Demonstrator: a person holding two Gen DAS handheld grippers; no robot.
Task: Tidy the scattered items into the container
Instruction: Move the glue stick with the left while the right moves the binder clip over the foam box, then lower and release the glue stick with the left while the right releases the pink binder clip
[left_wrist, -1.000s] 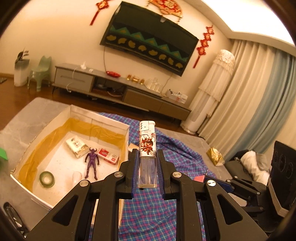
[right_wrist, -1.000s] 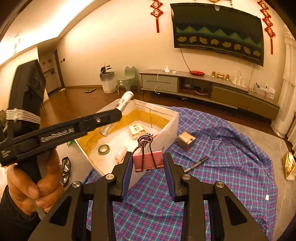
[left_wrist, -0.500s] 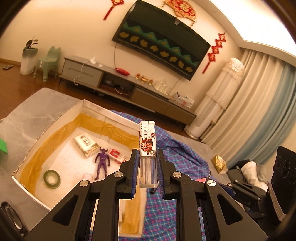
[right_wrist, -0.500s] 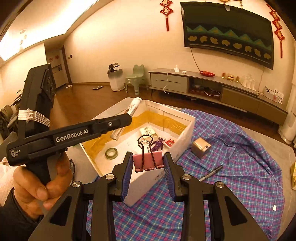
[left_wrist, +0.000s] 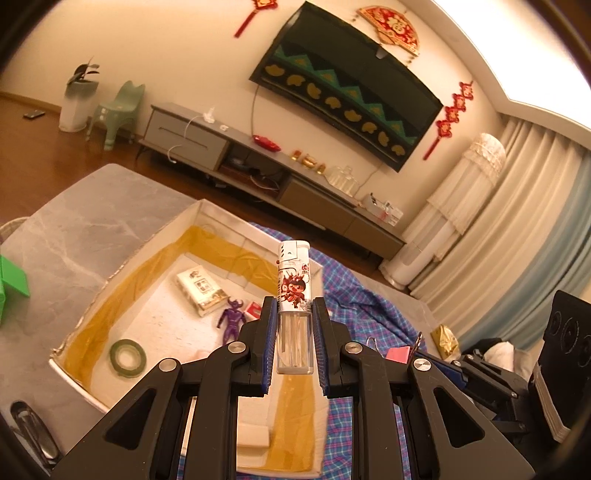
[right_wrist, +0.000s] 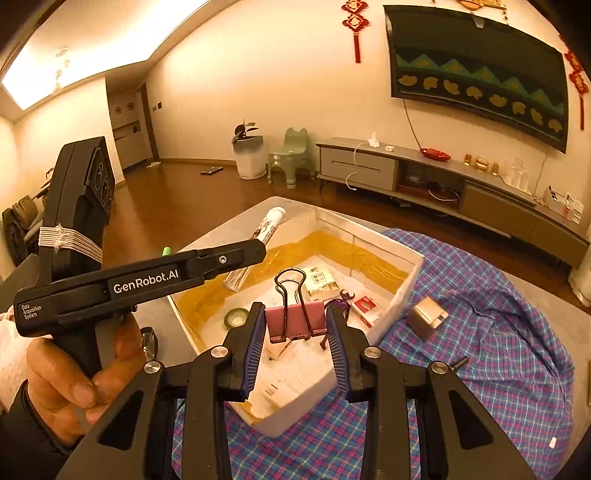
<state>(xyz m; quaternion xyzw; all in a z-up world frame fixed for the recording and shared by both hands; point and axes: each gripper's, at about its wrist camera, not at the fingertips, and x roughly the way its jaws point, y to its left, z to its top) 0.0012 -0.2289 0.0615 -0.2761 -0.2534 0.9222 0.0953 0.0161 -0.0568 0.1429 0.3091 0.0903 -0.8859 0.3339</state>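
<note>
Over the white box (left_wrist: 110, 284) we hold both tools: our left gripper (left_wrist: 294, 332) pinches a lighter (left_wrist: 294, 295) upright between its blue pads, and our right gripper (right_wrist: 295, 332) is pressed onto a pink binder clip (right_wrist: 295, 321), its wire handles pointing up. Both sit above the box's open top. From the right wrist view we see our left hand (right_wrist: 62, 380) wrapped around the black handle of the left tool.

Inside the box, yellow film lines the walls, and on the floor lie a green tape roll (left_wrist: 127, 357), a purple figure (left_wrist: 232, 323), a small white packet (left_wrist: 201, 290) and a red-and-white pack (right_wrist: 365, 306). 1 side of the box rests on a grey marble tabletop (left_wrist: 85, 229), the other on a blue plaid cloth (right_wrist: 498, 332). On that cloth sit a small tan cube (right_wrist: 428, 317) just beside the box and a dark pen (right_wrist: 458, 362) nearer us.

Behind, we see a wooden floor, a long grey cabinet (right_wrist: 424, 181) under a dark wall hanging (right_wrist: 476, 74), red knot ornaments, a green child's chair (right_wrist: 290, 155), a white bin with a plant (right_wrist: 249, 157), and pale curtains (left_wrist: 517, 229).
</note>
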